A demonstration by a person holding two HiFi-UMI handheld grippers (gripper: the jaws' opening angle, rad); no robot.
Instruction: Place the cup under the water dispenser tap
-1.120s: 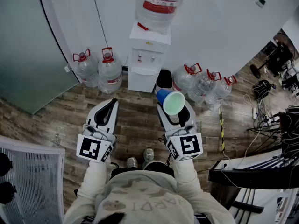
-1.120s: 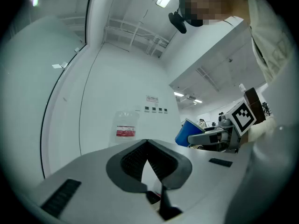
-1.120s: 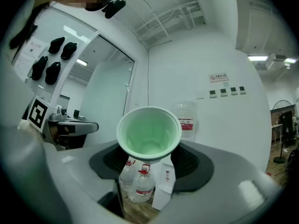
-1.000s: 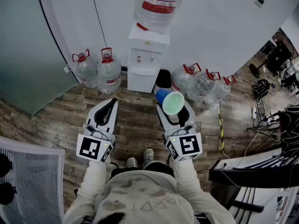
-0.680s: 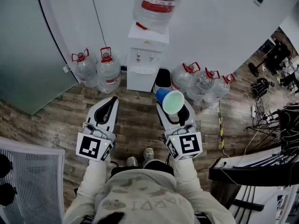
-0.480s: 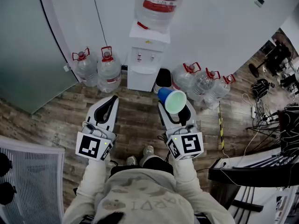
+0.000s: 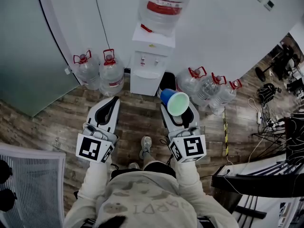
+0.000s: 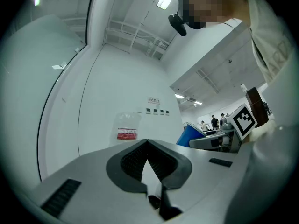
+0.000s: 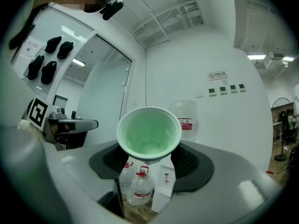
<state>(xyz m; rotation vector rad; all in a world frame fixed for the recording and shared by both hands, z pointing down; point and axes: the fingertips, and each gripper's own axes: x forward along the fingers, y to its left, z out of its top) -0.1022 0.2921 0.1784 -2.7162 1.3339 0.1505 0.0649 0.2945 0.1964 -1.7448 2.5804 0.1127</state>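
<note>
Head view: the cup (image 7: 175,102), blue outside and pale green inside, is held in the air by the right tool (image 7: 176,109), in front of the water dispenser (image 7: 151,61) and a little to its right. It is apart from the dispenser's two small taps (image 7: 149,61) and is not under either one. The cup is tipped, with its mouth turned up and back toward the person.

In the right gripper view the cup (image 9: 148,133) faces the camera mouth-first. Its narrow lower part sits between the dark pads (image 9: 110,160), and the right tool (image 9: 152,161) is closed on it with the jaws standing fairly wide.

The left tool (image 7: 112,102) hangs level with the right one, beside it and well apart. In the left gripper view the left tool (image 8: 147,146) has its jaw tips together and carries nothing. The blue side of the cup (image 8: 189,135) shows off to the right there.

The dispenser is a white cabinet against a white wall (image 7: 223,27), with a large clear bottle (image 7: 164,6) upended on top. Two water jugs (image 7: 100,70) with red caps stand on the wooden floor (image 7: 57,122) to its left. A black bin (image 7: 166,80) stands just beside it on the right. Three more jugs (image 7: 209,87) are clustered past the bin. One shoe (image 7: 145,146) shows on the floor between the tools.
</note>
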